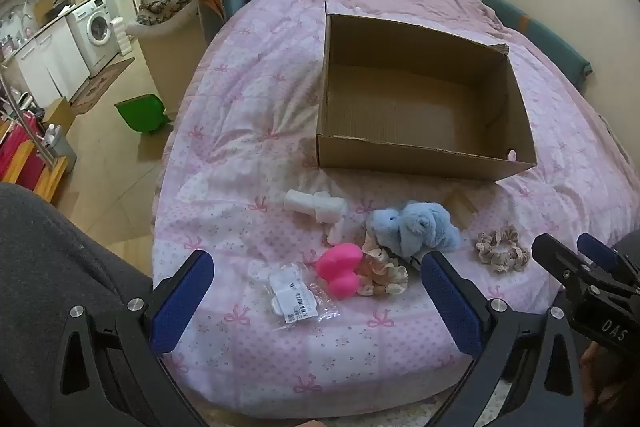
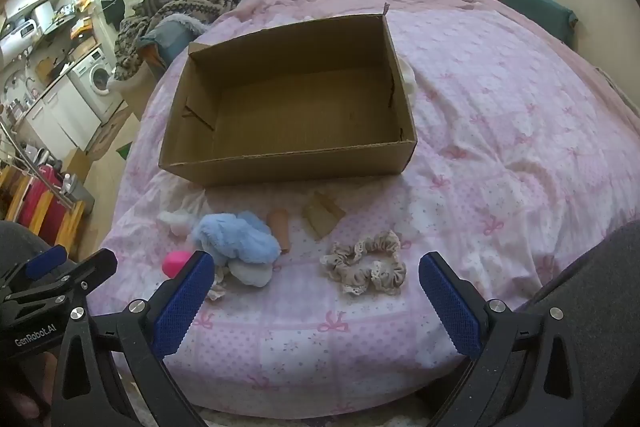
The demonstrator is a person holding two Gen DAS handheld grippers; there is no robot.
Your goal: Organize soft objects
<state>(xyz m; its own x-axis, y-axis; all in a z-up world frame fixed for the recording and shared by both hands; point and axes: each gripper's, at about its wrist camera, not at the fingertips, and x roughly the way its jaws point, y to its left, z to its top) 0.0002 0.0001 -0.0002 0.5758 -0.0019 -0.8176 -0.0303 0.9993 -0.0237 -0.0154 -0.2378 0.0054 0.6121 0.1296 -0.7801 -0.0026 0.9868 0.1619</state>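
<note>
Soft objects lie in a loose row on the pink bow-printed bedspread (image 1: 248, 131), all of them outside the open cardboard box (image 1: 416, 147), which sits on the bed just beyond them and holds nothing that can be seen. Nearest the box, a white rolled item (image 1: 316, 207), possibly socks though the view is too soft to be sure, lies to the left of a blue plush toy (image 1: 416, 227). Touching the plush on its near side is a cream-and-peach scrunchie (image 1: 384, 271), and pressed against that is a bright pink heart-shaped piece (image 1: 340, 269). A clear plastic packet with a barcode label (image 1: 294, 297) lies just left of the pink piece. A beige lace-edged scrunchie (image 2: 366, 269) rests apart from the group on the right, and a folded scrap of cardboard (image 2: 322, 219) lies between it and the box. From the right wrist view, a small tan tube-like thing (image 2: 280, 229) shows just beside the plush. The left gripper (image 1: 316, 301) hangs above the packet and the pink piece with its blue pads spread wide, nothing between them. The right gripper (image 2: 316, 301) hangs over the beige scrunchie, also spread wide and gripping nothing. A grey sleeve (image 1: 52, 267) shows at the left edge.
</note>
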